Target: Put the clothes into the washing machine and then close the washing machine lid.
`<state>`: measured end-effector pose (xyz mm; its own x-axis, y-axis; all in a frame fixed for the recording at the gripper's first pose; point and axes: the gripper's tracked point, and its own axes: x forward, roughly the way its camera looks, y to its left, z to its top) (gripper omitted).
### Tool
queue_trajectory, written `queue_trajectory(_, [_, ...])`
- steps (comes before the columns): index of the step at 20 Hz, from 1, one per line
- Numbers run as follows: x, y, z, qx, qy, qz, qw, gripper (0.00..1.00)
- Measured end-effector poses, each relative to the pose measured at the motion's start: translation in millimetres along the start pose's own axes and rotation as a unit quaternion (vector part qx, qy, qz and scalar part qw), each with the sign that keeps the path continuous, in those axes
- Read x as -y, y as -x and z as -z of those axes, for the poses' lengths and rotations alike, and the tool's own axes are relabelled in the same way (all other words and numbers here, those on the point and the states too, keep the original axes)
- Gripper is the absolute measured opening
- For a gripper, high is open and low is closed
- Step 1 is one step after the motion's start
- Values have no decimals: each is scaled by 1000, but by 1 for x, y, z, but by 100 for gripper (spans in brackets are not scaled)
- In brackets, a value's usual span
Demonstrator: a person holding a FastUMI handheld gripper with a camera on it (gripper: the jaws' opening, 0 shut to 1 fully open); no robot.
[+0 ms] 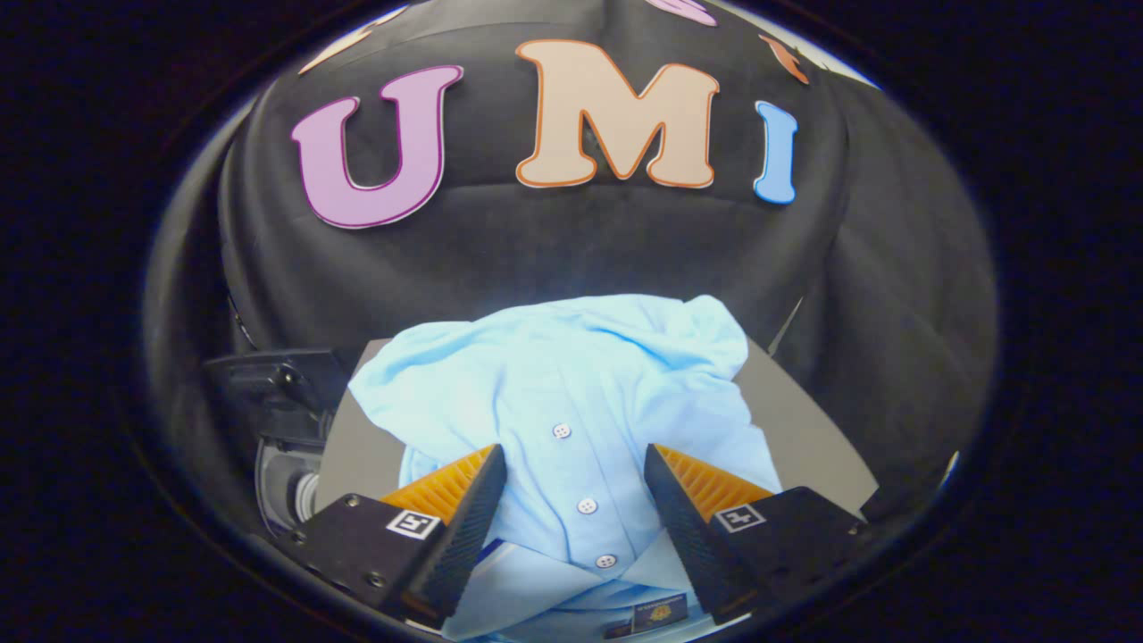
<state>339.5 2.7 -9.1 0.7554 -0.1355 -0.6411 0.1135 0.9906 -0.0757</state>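
A grey table [804,429] is lying under a crumpled light blue shirt [571,375], leaving bare margins beside the cloth's left and right edges. A dark machine [268,393] is sitting off the table's left edge. The gripper [576,460] is hovering wide open, gripping nothing, fingers straddling the shirt's buttoned placket [585,505].

grey tabletop [808,420] | black cloth wall [536,241] behind it
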Motion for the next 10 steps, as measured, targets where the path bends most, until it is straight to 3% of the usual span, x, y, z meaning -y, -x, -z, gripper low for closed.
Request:
queue_trajectory(2, [-2,-10,0,2,13,-22,1000,98])
queue_trajectory(4, [-8,-10,-7,14,4,-29,999,63])
queue_trajectory(6, [-9,-10,-8,17,-35,-21,999,43])
queue_trajectory(9, [-10,-10,-6,11,0,-23,1000,12])
queue_trajectory(10, [-8,-10,-4,12,3,-20,1000,12])
